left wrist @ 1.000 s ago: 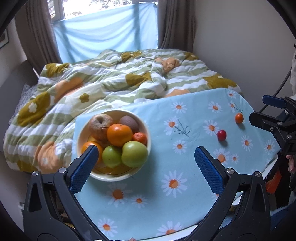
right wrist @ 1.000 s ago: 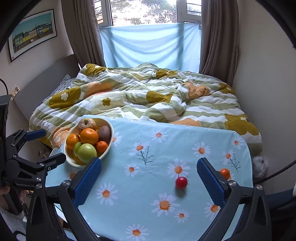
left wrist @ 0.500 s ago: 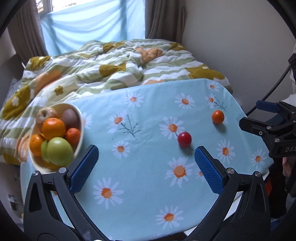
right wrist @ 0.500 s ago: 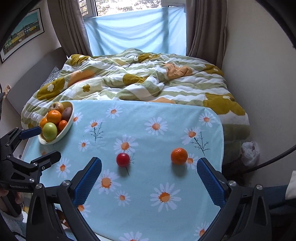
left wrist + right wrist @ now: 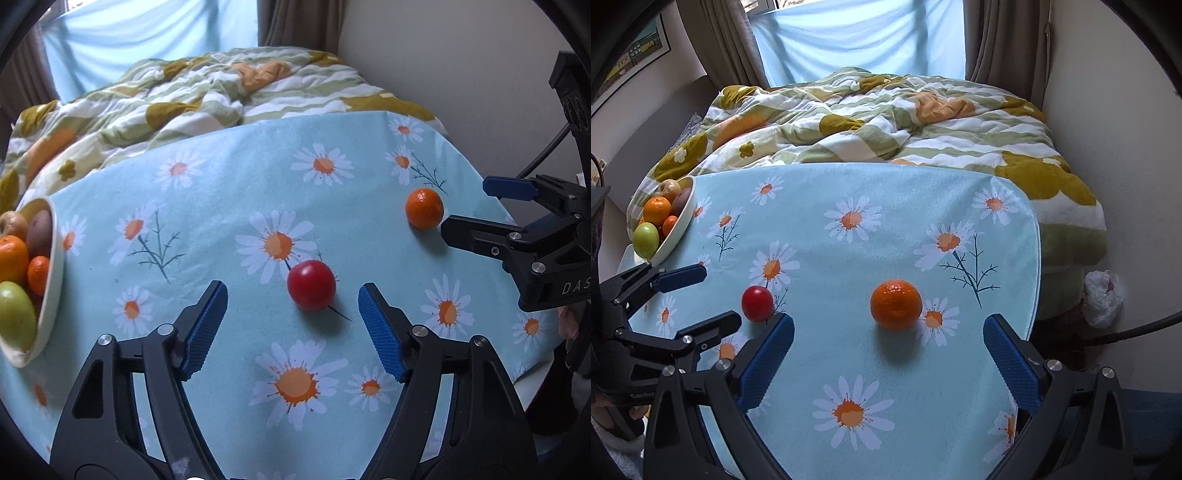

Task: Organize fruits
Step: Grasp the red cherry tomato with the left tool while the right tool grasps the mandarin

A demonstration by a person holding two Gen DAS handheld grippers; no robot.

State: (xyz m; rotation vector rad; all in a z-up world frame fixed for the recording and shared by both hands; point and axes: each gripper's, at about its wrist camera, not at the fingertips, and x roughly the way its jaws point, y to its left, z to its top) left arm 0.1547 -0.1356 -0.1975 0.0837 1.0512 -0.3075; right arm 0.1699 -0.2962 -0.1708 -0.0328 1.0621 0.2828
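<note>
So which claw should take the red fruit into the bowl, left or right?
Left. The open left claw already points at the red fruit just ahead of its tips, and the bowl lies on its side. The open right claw is lined up on the tangerine instead.

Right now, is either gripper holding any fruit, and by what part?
Nothing is held. The left gripper and right gripper both have open jaws; the red fruit and the orange lie untouched on the tablecloth.
</note>
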